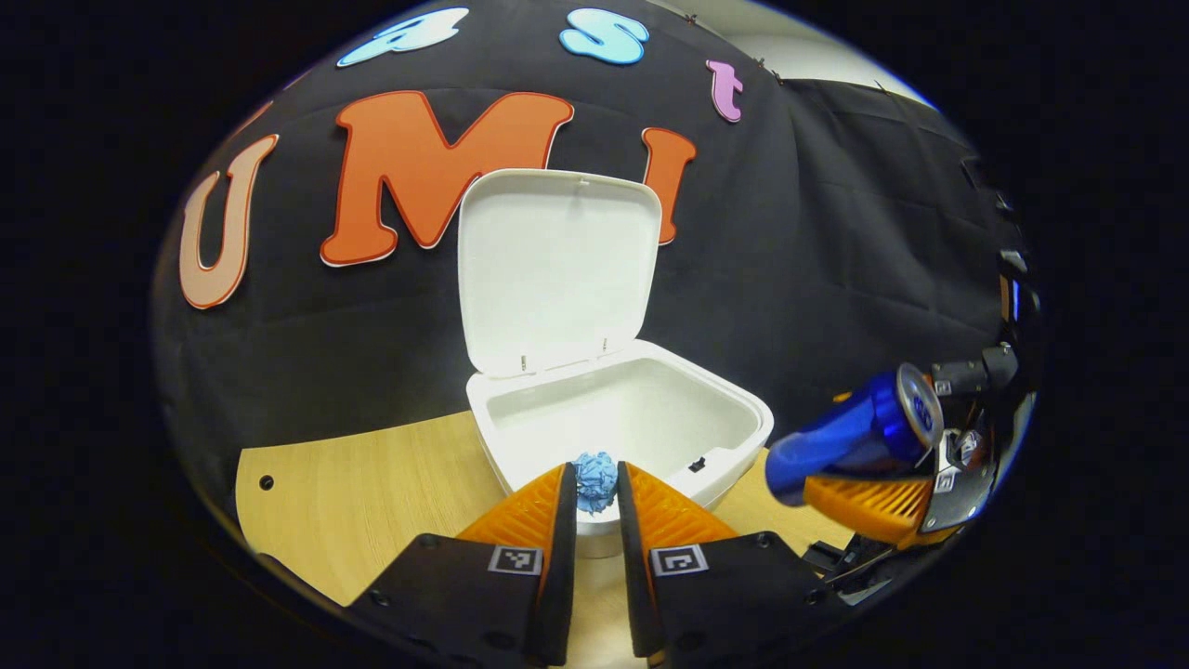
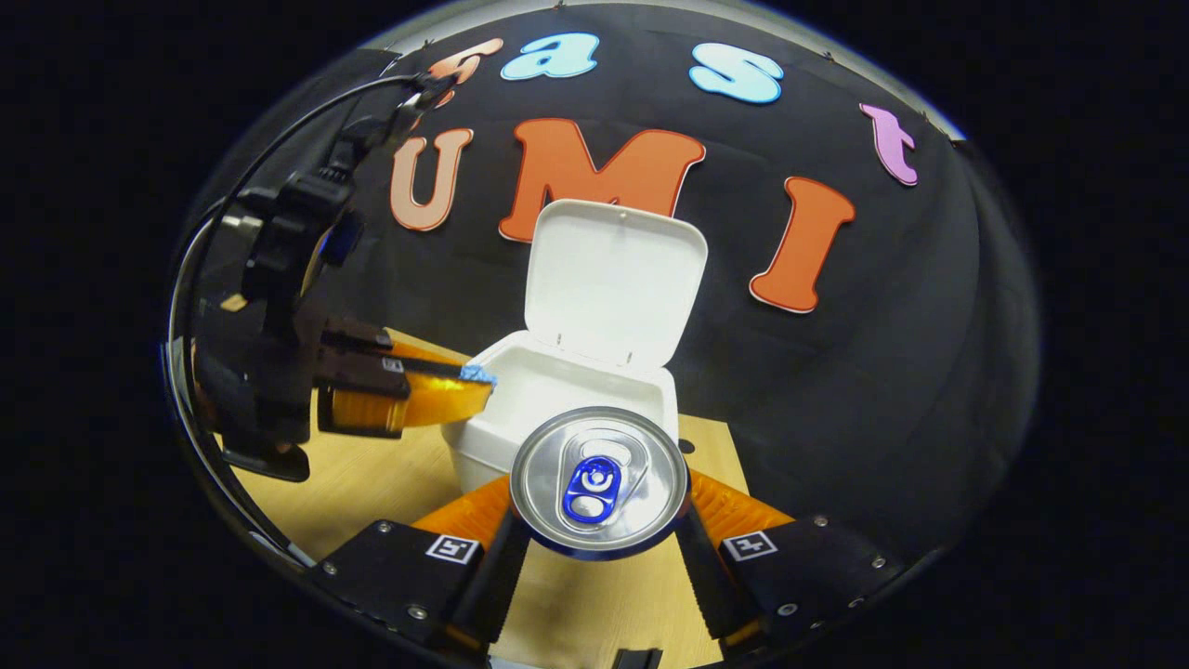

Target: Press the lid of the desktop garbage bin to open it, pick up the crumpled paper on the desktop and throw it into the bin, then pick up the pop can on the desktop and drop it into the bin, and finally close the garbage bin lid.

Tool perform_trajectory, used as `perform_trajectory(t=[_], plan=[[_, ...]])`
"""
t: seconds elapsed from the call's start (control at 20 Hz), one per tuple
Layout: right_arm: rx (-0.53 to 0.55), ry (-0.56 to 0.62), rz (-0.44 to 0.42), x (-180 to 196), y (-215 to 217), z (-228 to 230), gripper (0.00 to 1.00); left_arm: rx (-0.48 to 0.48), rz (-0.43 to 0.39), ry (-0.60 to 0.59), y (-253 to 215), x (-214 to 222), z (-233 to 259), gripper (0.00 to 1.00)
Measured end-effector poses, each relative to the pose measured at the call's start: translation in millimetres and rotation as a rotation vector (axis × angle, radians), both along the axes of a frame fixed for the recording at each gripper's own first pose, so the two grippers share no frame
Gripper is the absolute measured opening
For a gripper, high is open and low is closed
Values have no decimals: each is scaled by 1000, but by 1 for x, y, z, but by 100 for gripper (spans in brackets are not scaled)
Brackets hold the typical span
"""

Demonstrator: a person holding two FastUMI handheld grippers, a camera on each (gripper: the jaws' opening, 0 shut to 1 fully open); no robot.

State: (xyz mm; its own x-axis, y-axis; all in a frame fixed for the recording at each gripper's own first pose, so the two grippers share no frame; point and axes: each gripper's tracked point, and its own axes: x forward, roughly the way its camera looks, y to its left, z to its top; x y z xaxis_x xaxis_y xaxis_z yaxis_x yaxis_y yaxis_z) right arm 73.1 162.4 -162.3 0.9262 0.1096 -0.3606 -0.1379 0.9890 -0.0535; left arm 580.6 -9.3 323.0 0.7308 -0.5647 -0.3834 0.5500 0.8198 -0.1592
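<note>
Pale wood desk carries the white bin, its lid standing open at 12 o'clock. In the left gripper view we see our left gripper with jaws clenched on the blue paper, at the bin's near rim. At 3 o'clock our right gripper holds the can, tilted, jaws pressing its sides. In the right gripper view, the can top covers the bin's front.
</note>
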Motion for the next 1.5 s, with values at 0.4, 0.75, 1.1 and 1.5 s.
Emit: perform_trajectory(t=[0.4,0.75,1.1,1.5], plan=[[-23,-69,-1,45,-11,25,80,51,9,-70,11,8,3,72],[-45,-50,21,66,-5,16,80,46,90,-76,32,7,2,81],[-60,15,37,71,1,-5,80,48,183,-50,56,6,-3,85],[-57,68,34,76,7,-22,82,39,271,-3,76,4,-12,77]])
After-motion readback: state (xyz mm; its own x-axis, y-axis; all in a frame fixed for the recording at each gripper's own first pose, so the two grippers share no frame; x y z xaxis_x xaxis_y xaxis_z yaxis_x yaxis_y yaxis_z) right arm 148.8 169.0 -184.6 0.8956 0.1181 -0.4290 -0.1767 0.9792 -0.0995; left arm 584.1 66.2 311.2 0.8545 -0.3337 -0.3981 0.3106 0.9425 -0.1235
